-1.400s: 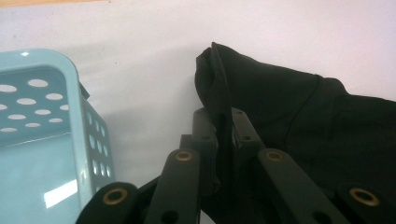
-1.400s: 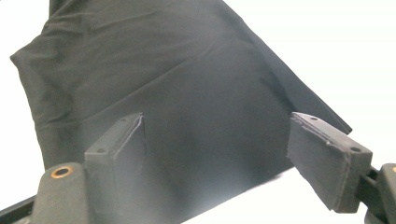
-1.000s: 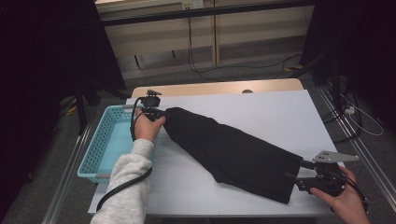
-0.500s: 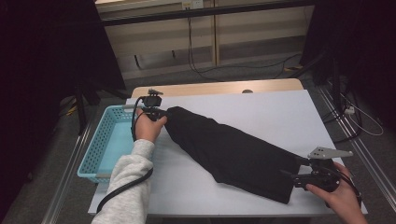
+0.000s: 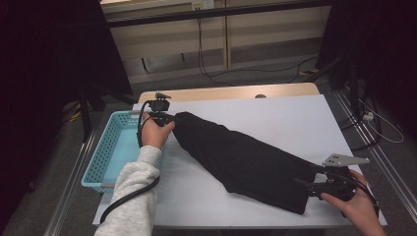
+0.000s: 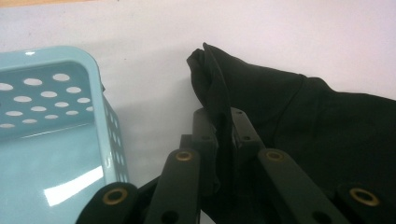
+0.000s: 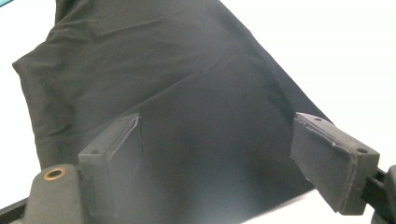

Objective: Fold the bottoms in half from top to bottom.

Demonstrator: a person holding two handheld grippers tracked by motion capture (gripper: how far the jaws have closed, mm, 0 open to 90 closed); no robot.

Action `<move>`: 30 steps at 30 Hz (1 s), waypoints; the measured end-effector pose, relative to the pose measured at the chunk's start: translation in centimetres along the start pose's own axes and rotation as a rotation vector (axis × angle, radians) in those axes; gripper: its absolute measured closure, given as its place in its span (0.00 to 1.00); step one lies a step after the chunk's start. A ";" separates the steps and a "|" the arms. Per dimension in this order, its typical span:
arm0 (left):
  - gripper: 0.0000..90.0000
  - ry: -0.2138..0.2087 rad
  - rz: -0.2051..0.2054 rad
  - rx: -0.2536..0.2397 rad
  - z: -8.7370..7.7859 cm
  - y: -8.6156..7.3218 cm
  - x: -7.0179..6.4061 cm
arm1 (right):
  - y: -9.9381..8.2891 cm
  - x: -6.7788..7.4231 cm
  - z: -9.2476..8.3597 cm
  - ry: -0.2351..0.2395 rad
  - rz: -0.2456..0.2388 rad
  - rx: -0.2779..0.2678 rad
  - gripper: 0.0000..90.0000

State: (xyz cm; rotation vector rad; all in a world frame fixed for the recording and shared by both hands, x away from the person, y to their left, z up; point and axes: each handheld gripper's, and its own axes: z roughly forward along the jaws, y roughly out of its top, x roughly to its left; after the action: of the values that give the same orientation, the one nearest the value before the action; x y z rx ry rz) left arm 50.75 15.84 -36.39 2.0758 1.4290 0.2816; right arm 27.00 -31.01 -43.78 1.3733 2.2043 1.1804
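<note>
- A black garment (image 5: 246, 160) is laid diagonally across the white table (image 5: 275, 113), from beside the blue basket (image 5: 105, 147) down to the near right edge.
- The far corner of the cloth is pinched in the left gripper (image 6: 219, 126); its jaws are closed narrow on a fold, just beside the basket wall.
- The right gripper (image 7: 217, 158) is held at the near end of the garment; its jaws are spread wide, with cloth seen between the pads but not pressed.

A white-topped table (image 5: 275, 118) with a pale wood far edge sits on grey floor (image 5: 64, 196). Behind it, beige wall panels (image 5: 162, 46) with a dangling black cable (image 5: 200, 44). Dark curtains (image 5: 44, 64) flank both sides.
</note>
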 end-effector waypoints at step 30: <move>0.93 -0.184 0.177 -0.031 1.5 -4.3 -6.7 | 0.0 0.3 0.1 0.010 -0.008 0.006 0.19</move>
State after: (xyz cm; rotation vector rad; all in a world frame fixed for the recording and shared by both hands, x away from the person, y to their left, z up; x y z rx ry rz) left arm 45.50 10.34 -39.05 2.1452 1.1290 0.1762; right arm 26.91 -30.73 -43.76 1.3622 2.2203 1.1814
